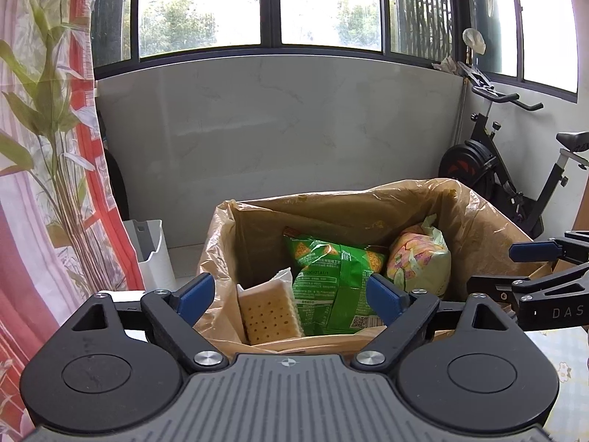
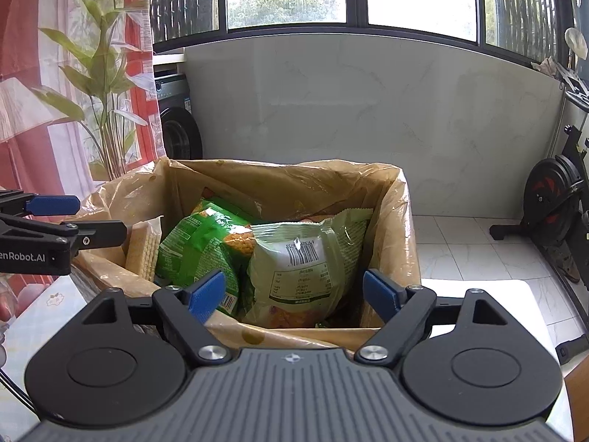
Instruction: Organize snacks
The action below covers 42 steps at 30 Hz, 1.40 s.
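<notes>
The left gripper (image 1: 291, 294) points forward and tilts somewhat downward, its two blue-padded fingers (image 1: 197, 294) spread wide with nothing clamped between the pads. In the right wrist view it enters from the left edge as a black linkage with one blue pad showing. The right gripper (image 2: 294, 293) sits at much the same downward tilt, its fingers (image 2: 206, 294) also parted wide, the pads pressing on nothing. In the left wrist view it reaches in from the right edge, just beside the left one. The two grippers stand side by side, close but apart.
</notes>
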Motion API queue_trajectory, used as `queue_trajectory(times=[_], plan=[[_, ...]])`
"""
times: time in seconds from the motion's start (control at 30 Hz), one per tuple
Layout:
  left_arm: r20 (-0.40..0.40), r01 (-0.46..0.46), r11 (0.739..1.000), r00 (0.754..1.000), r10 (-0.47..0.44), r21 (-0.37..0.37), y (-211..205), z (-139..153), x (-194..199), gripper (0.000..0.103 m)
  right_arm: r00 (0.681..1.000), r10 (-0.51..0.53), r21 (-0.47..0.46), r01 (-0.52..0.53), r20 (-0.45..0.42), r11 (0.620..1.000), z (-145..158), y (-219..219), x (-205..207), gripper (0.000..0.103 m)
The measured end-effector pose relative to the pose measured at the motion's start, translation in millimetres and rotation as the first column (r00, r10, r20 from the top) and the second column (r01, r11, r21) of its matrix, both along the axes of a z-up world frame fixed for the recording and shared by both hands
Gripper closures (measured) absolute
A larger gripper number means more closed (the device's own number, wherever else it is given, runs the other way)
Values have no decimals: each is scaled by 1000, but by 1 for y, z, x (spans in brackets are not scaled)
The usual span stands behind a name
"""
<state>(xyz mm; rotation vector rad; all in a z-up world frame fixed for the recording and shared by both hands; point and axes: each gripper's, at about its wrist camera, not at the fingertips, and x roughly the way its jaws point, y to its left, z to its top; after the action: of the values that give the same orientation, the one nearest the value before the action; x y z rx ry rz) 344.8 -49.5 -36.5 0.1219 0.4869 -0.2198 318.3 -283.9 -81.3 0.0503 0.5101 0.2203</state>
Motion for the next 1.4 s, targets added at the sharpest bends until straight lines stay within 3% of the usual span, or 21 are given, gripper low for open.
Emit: queue_trajectory(times=[0.07, 0.27, 0.37, 0.53, 0.67, 0.73, 0.83, 1.4], plan=[[13, -10, 1000, 1000, 10, 9, 3, 6, -7, 12, 1000, -12, -2, 12, 6, 1000, 3, 0, -5, 14], [15, -37, 999, 999, 37, 2, 15, 29, -32, 11, 999, -28, 28, 28, 17, 999, 21, -6, -25, 12], [29, -41, 999, 999, 41, -7, 17, 43, -49, 9, 997, -51, 27, 50, 51, 998, 35, -8, -43, 3], [41, -130, 990, 991, 128, 46, 15, 64, -72, 9, 997, -36, 51, 32, 73, 998, 55, -13, -71, 1], [67, -128, 992, 989, 129, -22, 23, 77, -93, 9, 990, -94, 18, 93, 104, 996, 65, -8, -90, 0], [65, -136, 990, 988, 138, -35, 25, 81, -100, 9, 991, -86, 45, 82, 98, 996, 66, -8, -96, 0], [92, -161, 987, 983, 161, -8, 23, 84, -111, 9, 994, -78, 84, 72, 78, 994, 65, -8, -101, 0], [68, -190, 981, 979, 192, -29, 32, 77, -121, 9, 987, -124, 59, 119, 97, 991, 63, -5, -119, 0]])
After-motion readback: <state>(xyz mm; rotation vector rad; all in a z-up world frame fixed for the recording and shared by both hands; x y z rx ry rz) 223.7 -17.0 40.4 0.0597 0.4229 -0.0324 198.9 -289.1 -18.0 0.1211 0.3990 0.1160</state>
